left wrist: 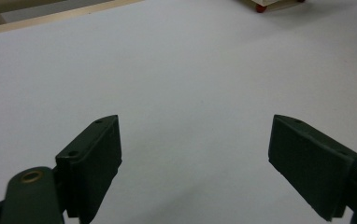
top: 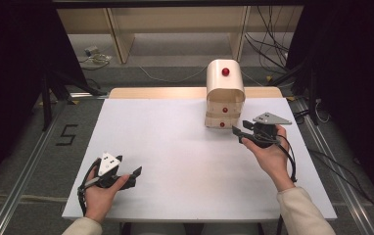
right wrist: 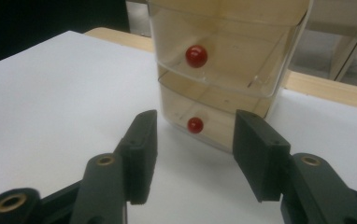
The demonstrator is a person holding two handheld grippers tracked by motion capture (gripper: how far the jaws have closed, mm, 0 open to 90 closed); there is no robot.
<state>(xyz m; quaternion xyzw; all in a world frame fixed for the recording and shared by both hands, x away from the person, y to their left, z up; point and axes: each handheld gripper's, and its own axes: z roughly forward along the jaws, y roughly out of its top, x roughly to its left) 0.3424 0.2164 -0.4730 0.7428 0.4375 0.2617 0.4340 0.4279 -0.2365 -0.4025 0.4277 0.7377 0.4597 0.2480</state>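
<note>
A white worktop [top: 175, 147] spread beneath both pairs of jaws, its pale wooden edge [top: 155, 92] showing on the side farthest from them. Beyond that, well past the jaws, light wooden shelving [top: 175, 29] stood on a grey floor strewn with cables [top: 273, 39]. A black figure five [top: 66, 135] marked the floor left of the left jaws.

Each black hand-held gripper [top: 126, 175] carries a grey three-cornered plate, brass-ringed screws, black cable; cream sleeves
</note>
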